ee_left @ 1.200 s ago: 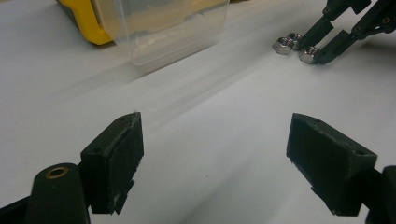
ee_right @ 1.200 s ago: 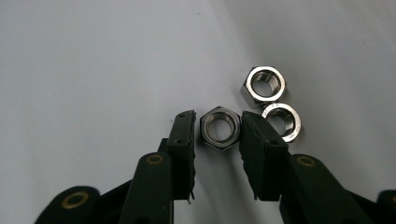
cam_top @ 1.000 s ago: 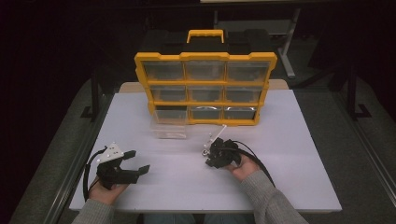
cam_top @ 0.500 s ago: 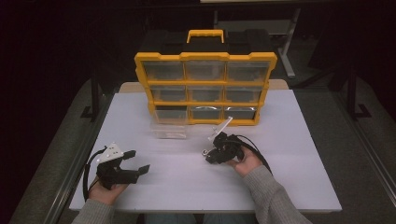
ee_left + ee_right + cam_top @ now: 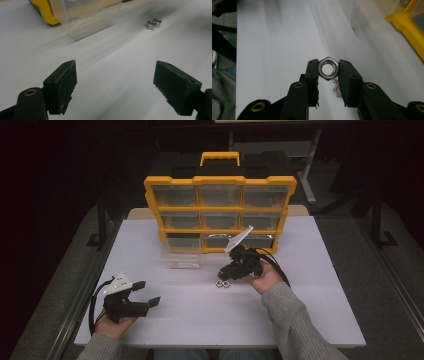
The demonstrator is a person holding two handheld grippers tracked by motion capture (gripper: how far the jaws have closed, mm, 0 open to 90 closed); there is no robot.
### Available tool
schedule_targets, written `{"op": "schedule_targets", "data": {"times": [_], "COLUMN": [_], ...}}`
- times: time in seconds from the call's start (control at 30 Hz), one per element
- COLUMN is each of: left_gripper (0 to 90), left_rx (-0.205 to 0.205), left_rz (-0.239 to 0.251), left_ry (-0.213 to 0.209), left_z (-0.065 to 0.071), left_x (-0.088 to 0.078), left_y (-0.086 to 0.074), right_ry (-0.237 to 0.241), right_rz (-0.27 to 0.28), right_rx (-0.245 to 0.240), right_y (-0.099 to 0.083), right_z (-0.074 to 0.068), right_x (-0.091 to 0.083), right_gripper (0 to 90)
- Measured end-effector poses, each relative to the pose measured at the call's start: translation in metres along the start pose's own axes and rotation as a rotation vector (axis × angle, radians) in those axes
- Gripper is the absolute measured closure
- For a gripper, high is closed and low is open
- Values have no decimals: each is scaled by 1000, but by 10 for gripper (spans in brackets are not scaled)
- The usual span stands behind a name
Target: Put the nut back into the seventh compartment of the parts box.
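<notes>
1. Right gripper (image 5: 226,271), held in the person's right hand at about 3 o'clock from the table's centre, is clamped on a steel hex nut (image 5: 327,68). In the right gripper view the two black jaws press on opposite flats of the nut, its hole facing the camera, a grip that judging by the flats should keep it from rolling out.
2. Two loose nuts (image 5: 223,283) lie touching each other on the white table (image 5: 310,270), just below the right gripper at its 6 o'clock. They look like the remaining stock to be picked up one at a time.
3. Left gripper (image 5: 146,292) rests low at about 8 o'clock on the table with its jaws wide apart and nothing between them. It seems parked out of the way.
4. A clear plastic drawer (image 5: 181,260) stands on the table at 12 o'clock from centre, just in front of the yellow organiser (image 5: 220,180). The gap in the organiser's bottom-left slot suggests it was pulled out to receive nuts.
5. The organiser stands upright at the far edge, handle on top.
6. No brand, label or writing can be read anywhere.
</notes>
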State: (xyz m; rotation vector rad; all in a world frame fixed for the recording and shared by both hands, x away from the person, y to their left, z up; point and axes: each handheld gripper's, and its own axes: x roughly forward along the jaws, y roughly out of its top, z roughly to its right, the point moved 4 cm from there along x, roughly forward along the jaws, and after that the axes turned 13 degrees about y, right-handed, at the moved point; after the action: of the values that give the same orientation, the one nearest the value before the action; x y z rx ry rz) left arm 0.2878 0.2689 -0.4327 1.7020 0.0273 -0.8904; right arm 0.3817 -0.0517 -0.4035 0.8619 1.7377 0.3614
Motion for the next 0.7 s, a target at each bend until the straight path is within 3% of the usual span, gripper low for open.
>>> {"op": "schedule_targets", "data": {"times": [0.1,0.17,0.47,0.7], "left_gripper": [185,185,184,184], "left_rx": [6,5,7,7], "left_rz": [1,0,4,2], "left_ry": [1,1,-1,-3], "left_z": [0,0,-1,-1], "left_x": [0,0,0,0], "left_y": [0,0,0,0], "right_ry": [-3,3,-18,-24], "right_rz": [6,15,23,19], "right_rx": [-15,5,-30,-63], "right_y": [10,17,42,72], "right_z": [2,2,9,13], "right_x": [-7,-10,-23,-28], "right_gripper": [689,690,689,690]}}
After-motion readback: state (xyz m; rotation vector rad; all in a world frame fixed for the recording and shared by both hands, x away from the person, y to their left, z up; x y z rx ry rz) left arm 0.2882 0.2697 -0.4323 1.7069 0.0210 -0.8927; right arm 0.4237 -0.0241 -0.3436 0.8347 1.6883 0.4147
